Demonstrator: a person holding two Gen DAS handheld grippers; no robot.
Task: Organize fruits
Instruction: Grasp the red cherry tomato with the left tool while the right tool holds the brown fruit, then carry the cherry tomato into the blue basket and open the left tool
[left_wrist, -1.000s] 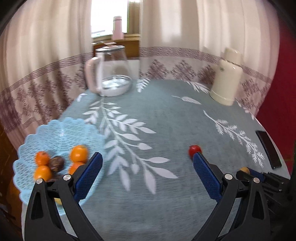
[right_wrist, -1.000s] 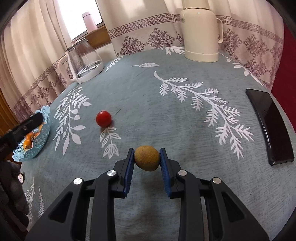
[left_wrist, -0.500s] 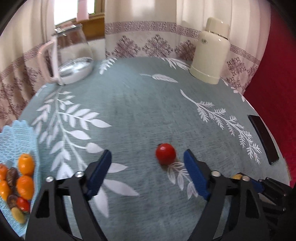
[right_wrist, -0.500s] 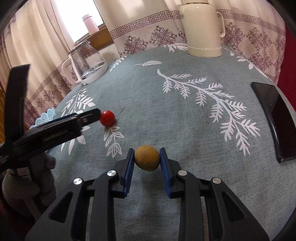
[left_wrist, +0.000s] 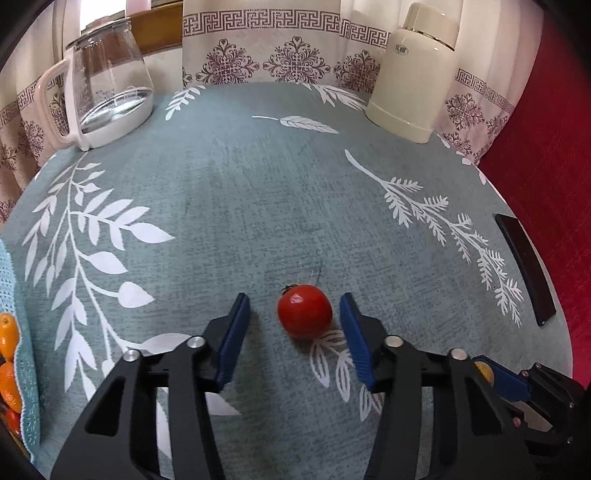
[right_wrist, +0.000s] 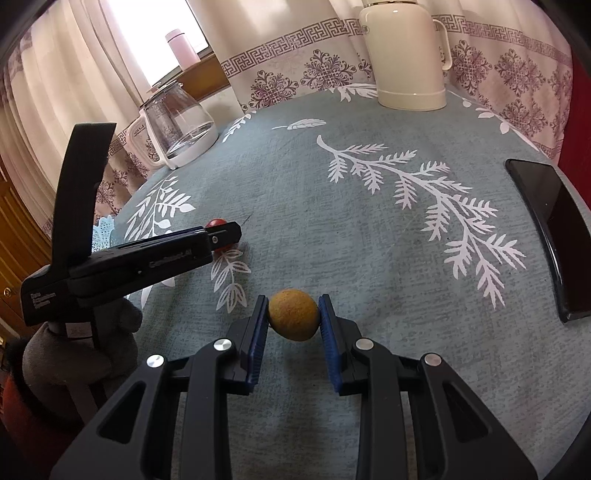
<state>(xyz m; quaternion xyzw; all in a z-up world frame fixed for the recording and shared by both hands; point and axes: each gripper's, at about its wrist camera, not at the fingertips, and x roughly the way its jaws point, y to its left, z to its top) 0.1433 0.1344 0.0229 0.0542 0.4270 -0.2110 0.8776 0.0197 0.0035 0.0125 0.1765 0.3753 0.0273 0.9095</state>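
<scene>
A small red tomato (left_wrist: 305, 311) rests on the blue-green tablecloth between the fingers of my left gripper (left_wrist: 294, 314), which is open around it with gaps on both sides. In the right wrist view the tomato (right_wrist: 216, 223) peeks out behind the left gripper's finger (right_wrist: 177, 242). My right gripper (right_wrist: 293, 317) is shut on a brownish-yellow round fruit (right_wrist: 293, 314), held just above the cloth. The light blue fruit basket (left_wrist: 16, 332) with orange fruits (left_wrist: 8, 332) lies at the far left edge.
A glass kettle (left_wrist: 107, 96) stands at the back left and a cream thermos jug (left_wrist: 417, 74) at the back right. A black phone (right_wrist: 550, 232) lies near the table's right edge. Curtains hang behind; a red wall is at the right.
My left gripper moved right, away from the basket, advanced onto the tomato and narrowed around it. The right gripper stayed still, holding its fruit.
</scene>
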